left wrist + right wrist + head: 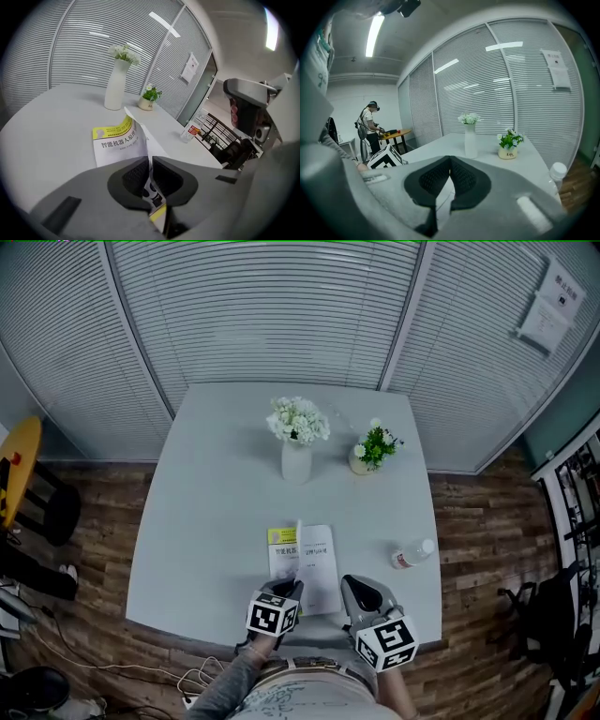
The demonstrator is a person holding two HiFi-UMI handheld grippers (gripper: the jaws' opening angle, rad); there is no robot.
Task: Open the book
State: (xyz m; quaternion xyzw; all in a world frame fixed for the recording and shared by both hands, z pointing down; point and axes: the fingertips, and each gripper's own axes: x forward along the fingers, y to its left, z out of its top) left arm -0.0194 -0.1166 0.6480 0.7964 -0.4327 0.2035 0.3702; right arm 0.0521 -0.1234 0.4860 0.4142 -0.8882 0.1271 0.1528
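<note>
The book (314,559) lies on the pale grey table (206,521) close to its near edge, just ahead of the 2 grippers. To the book's right and apart from it, a clear plastic bottle (412,554) lies on its side near the table's right edge. Farther back, well apart from the book, stand a white vase (296,461) of white flowers and, just right of it, a small potted plant (374,448). Slatted blinds (272,306) behind glass close the far side, with 2 paper notices (547,322) on the right panel. Off to the left, beyond the table, a person (370,126) stands at a round yellow table (393,133).

The left gripper (149,160) is clenched on the book's cover (117,145). Its pads pinch the sheet at the near right corner. The cover's free edge stands lifted off the white page (159,143) beneath, hinged along the left. The right gripper (450,159) hangs just right of the book's near corner, jaws closed tip to tip with nothing between them.

The cover carries a yellow band along the top and the black title 智能机器人原理. The curl of the sheet hides any characters after that. The plant's pot reads "Life". The bottle's label is red and white, with print too small to read, and the same goes for the notices.
</note>
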